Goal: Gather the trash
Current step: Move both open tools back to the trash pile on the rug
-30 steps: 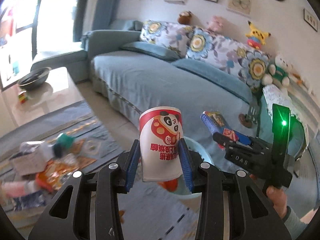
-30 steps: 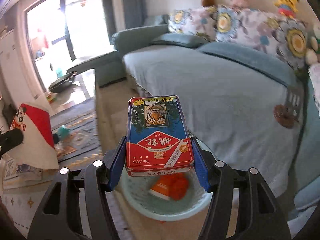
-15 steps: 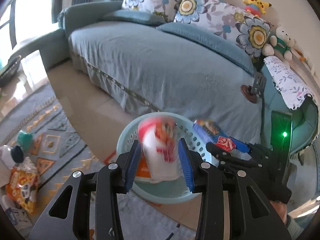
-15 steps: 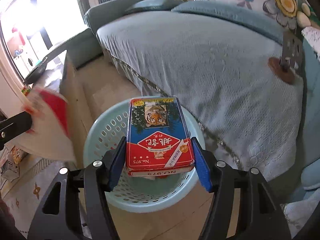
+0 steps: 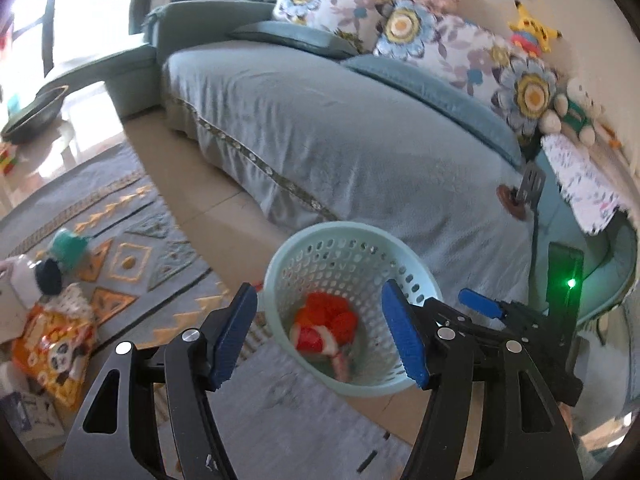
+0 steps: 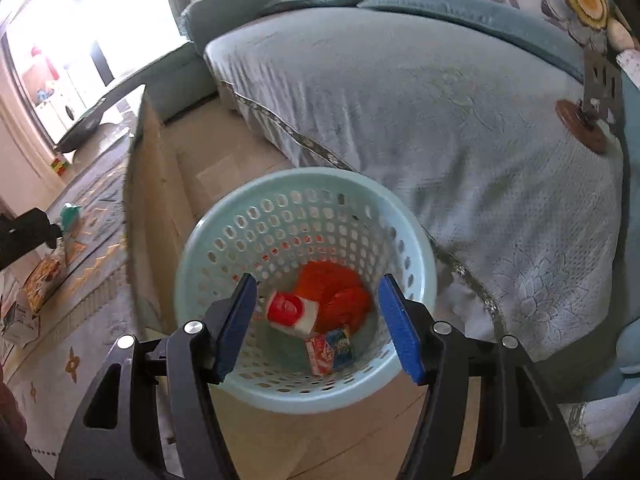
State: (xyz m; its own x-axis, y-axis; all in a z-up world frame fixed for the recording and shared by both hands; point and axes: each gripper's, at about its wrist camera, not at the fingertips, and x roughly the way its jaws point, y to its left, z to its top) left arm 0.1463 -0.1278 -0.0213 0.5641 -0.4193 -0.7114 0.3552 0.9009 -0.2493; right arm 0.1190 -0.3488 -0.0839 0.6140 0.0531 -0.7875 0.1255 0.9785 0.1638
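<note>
- Two sets of tongs, both over a pale green perforated basket [image 6: 304,396] on the floor beside a blue-grey sofa [image 5: 360,128].
- Left tongs [image 5: 320,336]: released, jaws just opened, nothing between the blue pads.
- Right tongs [image 6: 318,326]: spread wide, nothing between the pads.
- In the basket bottom: red-and-white paper cup [image 6: 292,312] on its side, touching an orange crumpled wrapper [image 6: 336,292]; red-and-blue card box [image 6: 330,350] just beside the cup, toward the near wall.
- On the patterned rug [image 5: 132,256], well apart from the basket: orange snack bag [image 5: 56,352] among other litter, too blurred to name.
</note>
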